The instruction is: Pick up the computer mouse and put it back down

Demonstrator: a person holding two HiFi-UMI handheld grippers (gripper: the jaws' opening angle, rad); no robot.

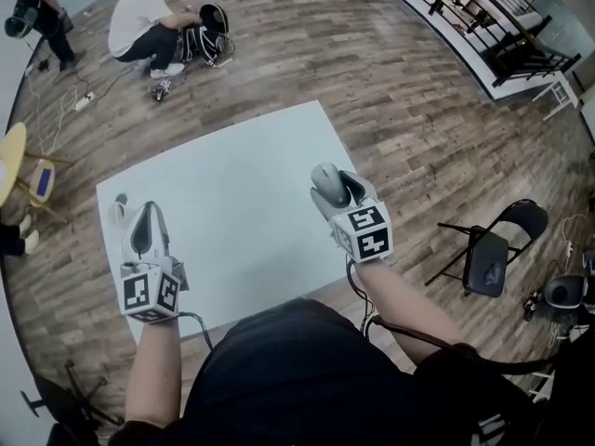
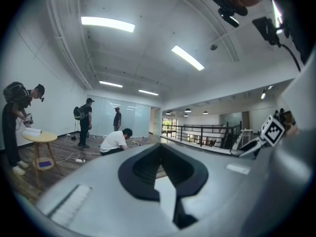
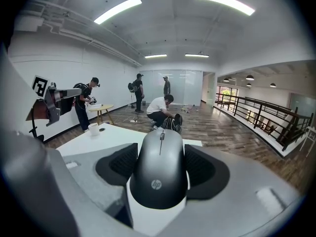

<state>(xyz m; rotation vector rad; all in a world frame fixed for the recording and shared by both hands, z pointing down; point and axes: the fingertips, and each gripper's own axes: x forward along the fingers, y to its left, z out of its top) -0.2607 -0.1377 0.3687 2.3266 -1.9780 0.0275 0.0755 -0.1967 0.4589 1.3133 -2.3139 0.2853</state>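
Observation:
A dark grey computer mouse (image 3: pixel 159 169) sits between the black pads of my right gripper (image 3: pixel 160 154), which is shut on its two sides. In the head view the mouse (image 1: pixel 325 186) and the right gripper (image 1: pixel 335 177) are over the right edge of the white table (image 1: pixel 232 184), and I cannot tell whether the mouse touches it. My left gripper (image 1: pixel 147 214) hovers near the table's left front corner, pointing level. Its jaws (image 2: pixel 159 157) stand together with nothing between them.
A white cup (image 1: pixel 119 203) stands on the table just beyond the left gripper. A black folding chair (image 1: pixel 493 249) is on the wooden floor to the right. A person crouches by a bag (image 1: pixel 149 26) far beyond the table. A railing (image 1: pixel 483 17) runs at the upper right.

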